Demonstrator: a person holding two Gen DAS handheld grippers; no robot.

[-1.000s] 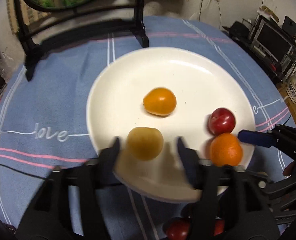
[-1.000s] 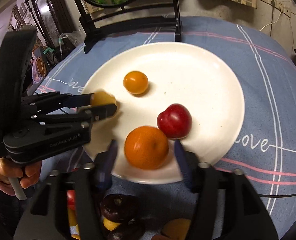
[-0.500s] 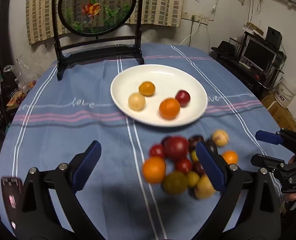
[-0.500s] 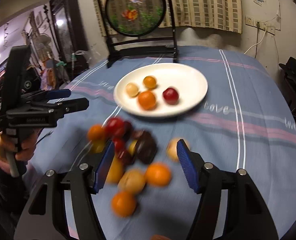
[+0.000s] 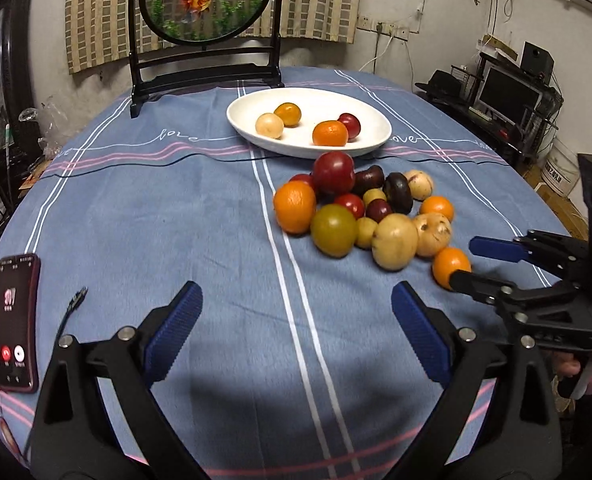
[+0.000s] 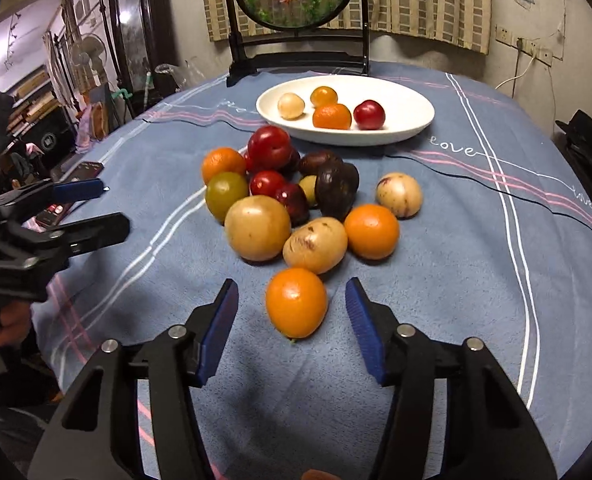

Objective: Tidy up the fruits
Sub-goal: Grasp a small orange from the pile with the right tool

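One target: we take the nearest orange (image 6: 296, 302) across its round, firm, roll-prone middle.
Grippers: right gripper (image 6: 292, 328) and left gripper (image 5: 296, 328) both spread, empty.

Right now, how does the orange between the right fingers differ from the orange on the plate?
The near orange lies on the blue tablecloth, framed by the open right gripper; the plate orange sits on the white plate beside a red plum. Neither is gripped.

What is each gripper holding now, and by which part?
Nothing. The left gripper is open over bare cloth; the right gripper is open around the nearest orange, not touching it.
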